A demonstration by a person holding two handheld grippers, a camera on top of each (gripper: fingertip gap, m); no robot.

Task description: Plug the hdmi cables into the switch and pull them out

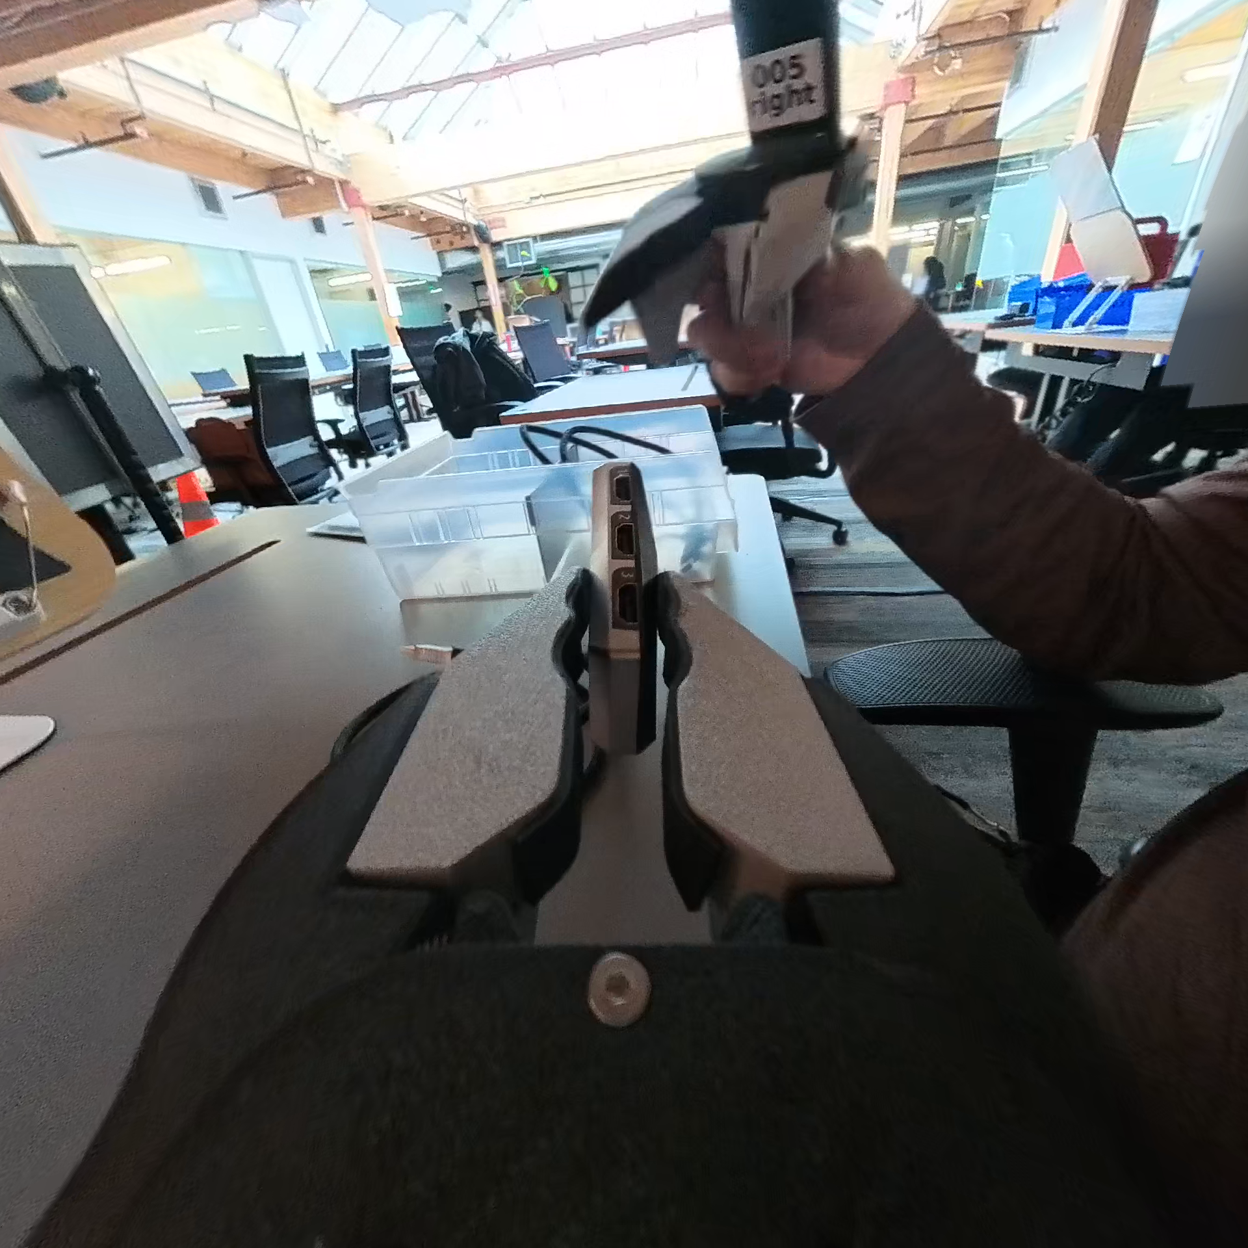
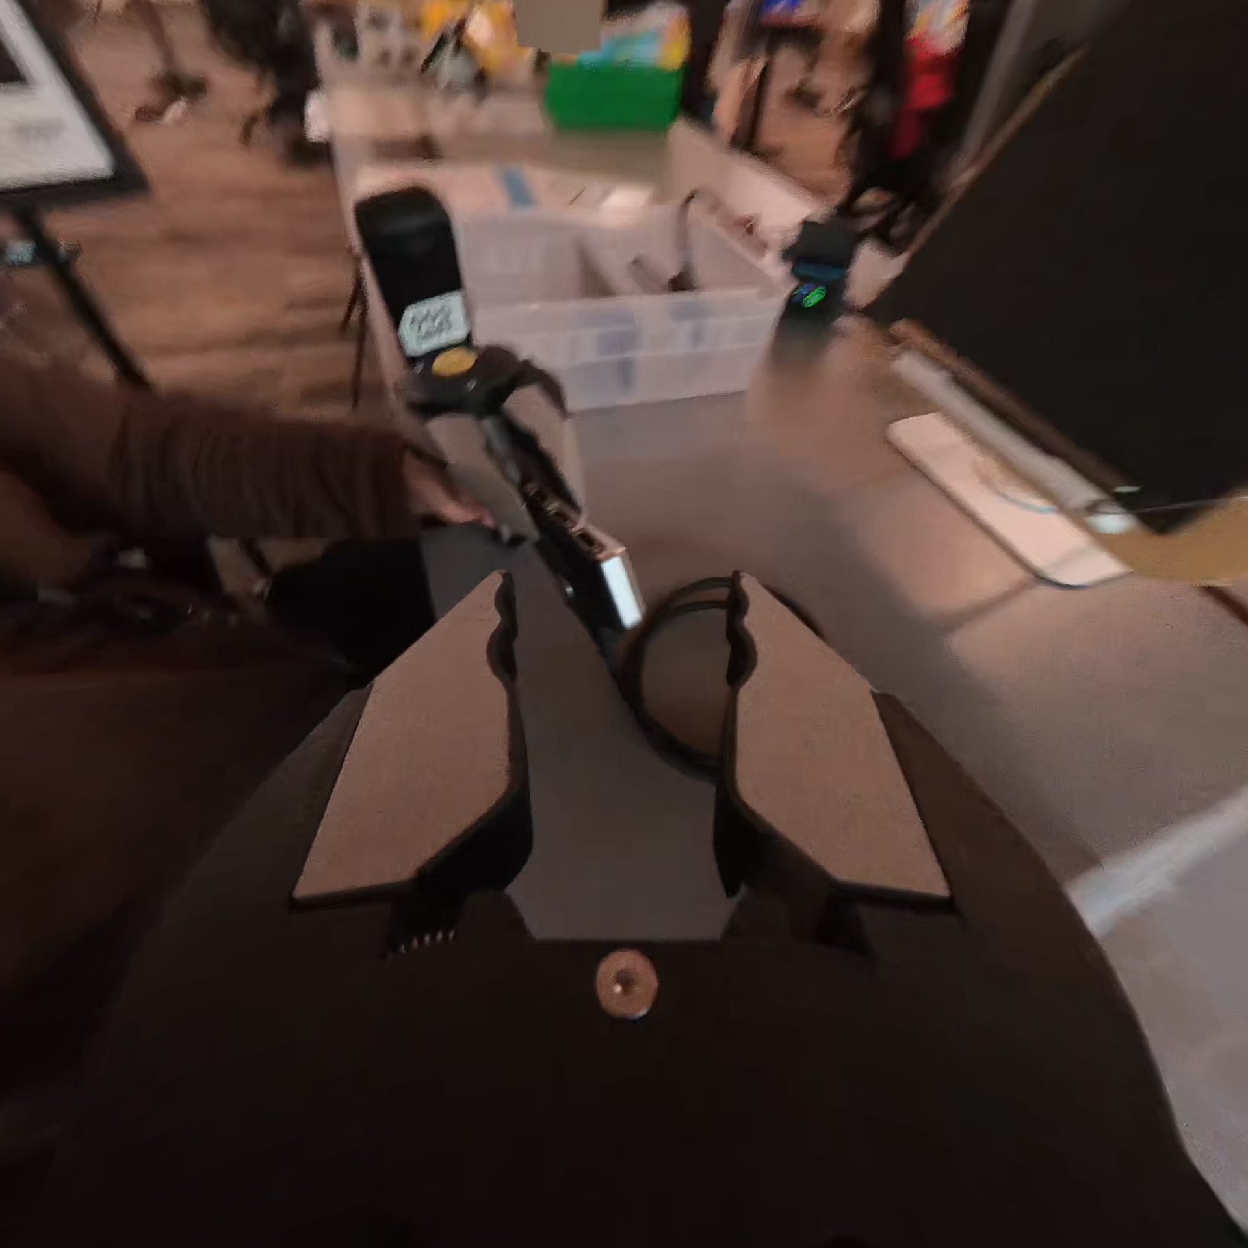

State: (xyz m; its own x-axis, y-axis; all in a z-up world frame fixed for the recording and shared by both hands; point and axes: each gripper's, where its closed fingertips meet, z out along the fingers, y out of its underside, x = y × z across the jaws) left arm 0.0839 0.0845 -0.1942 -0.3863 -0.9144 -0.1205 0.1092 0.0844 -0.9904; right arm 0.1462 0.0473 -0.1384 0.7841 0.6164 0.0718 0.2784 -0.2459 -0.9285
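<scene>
left hand-held gripper [image 1: 620, 594]: clamped on grey switch [image 1: 625, 540], ports empty | right hand-held gripper [image 2: 621, 587]: wide open, nothing between pads | black cable [image 2: 652, 675] looped on surface [image 2: 878, 675]

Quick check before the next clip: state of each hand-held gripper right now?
Left hand-held gripper: closed on the grey HDMI switch, pads pressing both its sides.
Right hand-held gripper: open, holding nothing; a black cable loops on the table beneath it.
</scene>
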